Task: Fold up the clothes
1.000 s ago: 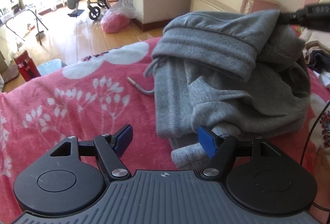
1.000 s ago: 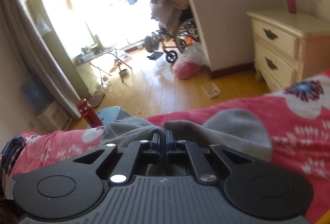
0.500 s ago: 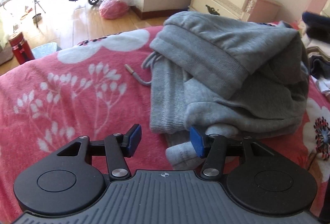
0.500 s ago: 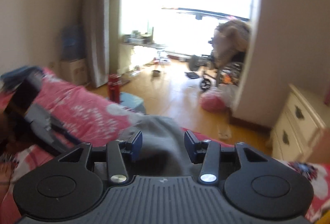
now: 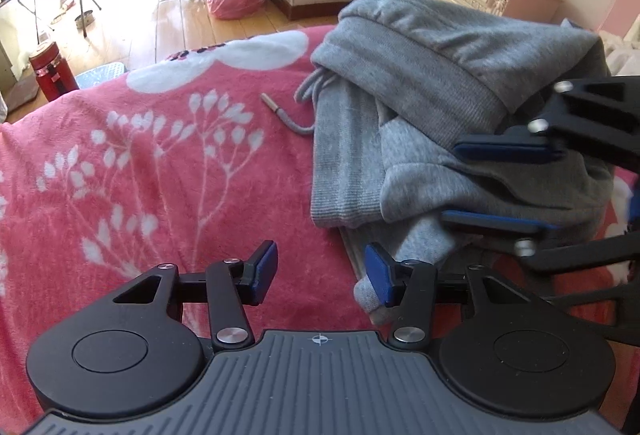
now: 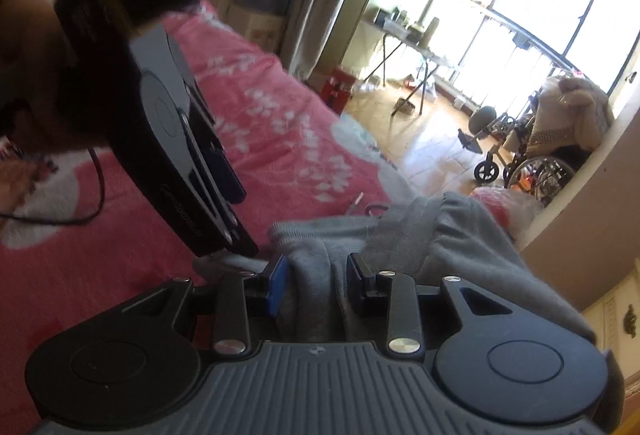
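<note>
Your left tongs (image 5: 320,275) stand half open over the pink blanket (image 5: 160,175), holding nothing; your right tongs (image 6: 314,285), just closing, straddle the grey hoodie's (image 5: 420,83) fold unpressed.

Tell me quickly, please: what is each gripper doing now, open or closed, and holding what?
Left gripper: open, holding nothing, at the near edge of the grey hoodie.
Right gripper: open, jaws just closing around a hoodie fold, not yet pressing.

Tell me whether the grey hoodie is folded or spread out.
Folded, loosely. The hoodie lies in a bunched stack on the pink blanket, ribbed hem doubled over the top, a cuff sticking out below.
</note>
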